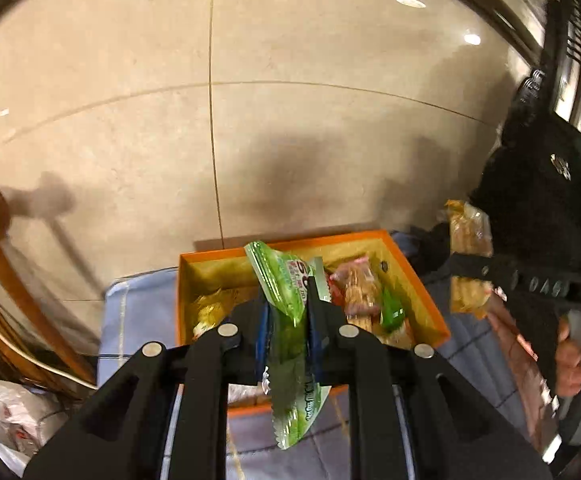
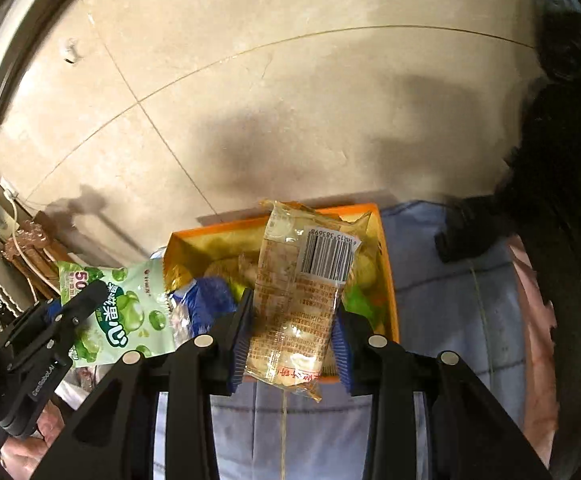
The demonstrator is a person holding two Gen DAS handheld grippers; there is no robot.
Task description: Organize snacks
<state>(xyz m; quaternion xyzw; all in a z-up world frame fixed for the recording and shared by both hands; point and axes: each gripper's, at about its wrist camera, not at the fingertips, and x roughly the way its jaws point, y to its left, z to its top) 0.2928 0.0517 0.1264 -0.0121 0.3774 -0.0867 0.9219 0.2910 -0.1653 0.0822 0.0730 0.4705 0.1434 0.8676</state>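
An orange box (image 1: 418,276) with a yellow inside sits on a blue-grey cloth (image 1: 138,312) and holds several snack packets. My left gripper (image 1: 288,300) is shut on a green candy packet (image 1: 286,292), held above the box's near side. It also shows in the right wrist view (image 2: 122,312). My right gripper (image 2: 294,312) is shut on a clear pastry packet with a barcode (image 2: 302,288), held above the orange box (image 2: 388,280). That packet also shows at the right of the left wrist view (image 1: 470,256).
The cloth-covered surface stands on a beige tiled floor (image 1: 290,120). A wooden chair (image 1: 6,280) and a white plastic bag (image 1: 14,412) are at the left. A person in dark clothes (image 1: 538,200) stands at the right.
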